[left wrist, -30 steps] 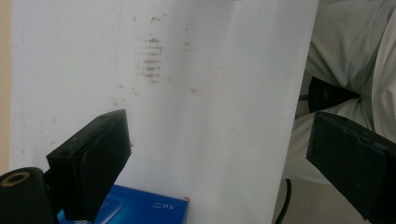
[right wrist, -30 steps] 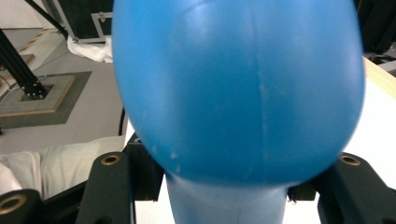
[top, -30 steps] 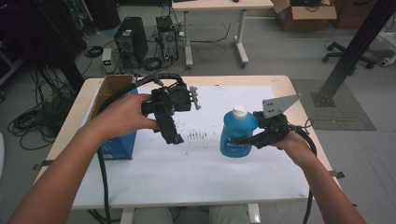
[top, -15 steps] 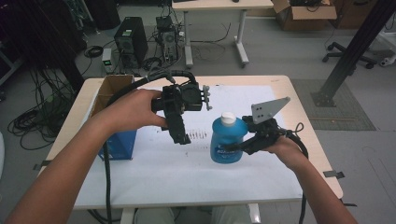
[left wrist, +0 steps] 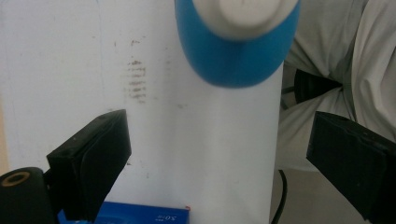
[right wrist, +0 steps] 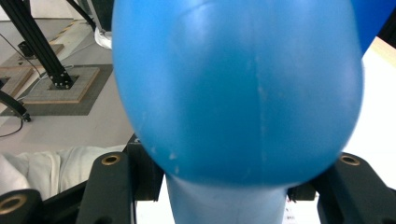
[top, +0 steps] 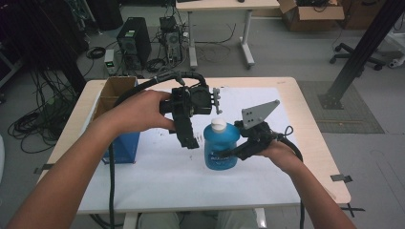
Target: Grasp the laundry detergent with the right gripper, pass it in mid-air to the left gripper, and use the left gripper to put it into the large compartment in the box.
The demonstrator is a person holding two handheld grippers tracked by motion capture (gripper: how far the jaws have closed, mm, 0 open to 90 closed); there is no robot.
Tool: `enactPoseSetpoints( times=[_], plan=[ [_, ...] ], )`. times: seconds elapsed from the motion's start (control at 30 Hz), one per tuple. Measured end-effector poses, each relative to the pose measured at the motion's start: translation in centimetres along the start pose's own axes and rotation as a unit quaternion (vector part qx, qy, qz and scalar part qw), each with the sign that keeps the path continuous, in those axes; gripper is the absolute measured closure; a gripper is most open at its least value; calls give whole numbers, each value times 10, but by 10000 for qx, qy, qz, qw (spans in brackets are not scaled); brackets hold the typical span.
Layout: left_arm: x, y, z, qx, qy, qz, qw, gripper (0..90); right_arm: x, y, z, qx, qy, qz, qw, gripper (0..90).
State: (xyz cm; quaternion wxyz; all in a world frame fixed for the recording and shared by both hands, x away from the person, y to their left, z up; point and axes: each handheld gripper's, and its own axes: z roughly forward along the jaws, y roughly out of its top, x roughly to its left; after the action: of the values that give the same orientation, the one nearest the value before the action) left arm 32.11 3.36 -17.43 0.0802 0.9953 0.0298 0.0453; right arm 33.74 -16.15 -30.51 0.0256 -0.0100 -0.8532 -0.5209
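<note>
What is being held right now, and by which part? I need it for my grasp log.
The right gripper holds the blue bottle by its lower body, below the white cap. The left gripper is open and holds nothing.

Your left gripper view shows small white print on the blue box (left wrist: 140, 216) at the bottom edge, too blurred to read for certain. The blue bottle (top: 220, 148) carries a label (illegible in your high view).

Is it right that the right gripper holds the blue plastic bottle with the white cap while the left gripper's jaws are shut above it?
Not quite: the left gripper has its jaws open, as the left gripper view shows. The right gripper does hold the blue plastic bottle with the white cap.
</note>
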Motion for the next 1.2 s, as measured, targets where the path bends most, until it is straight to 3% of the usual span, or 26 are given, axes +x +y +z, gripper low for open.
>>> enactPoseSetpoints(
  times=[0.63,1.2],
  plan=[
    [0,1,-2,26,56,-93,9999,68,-10,16,38,180,270,-118,9994,427],
    [2,11,7,-11,35,-47,10000,85,-12,22,39,179,255,-116,9994,427]
  ],
)
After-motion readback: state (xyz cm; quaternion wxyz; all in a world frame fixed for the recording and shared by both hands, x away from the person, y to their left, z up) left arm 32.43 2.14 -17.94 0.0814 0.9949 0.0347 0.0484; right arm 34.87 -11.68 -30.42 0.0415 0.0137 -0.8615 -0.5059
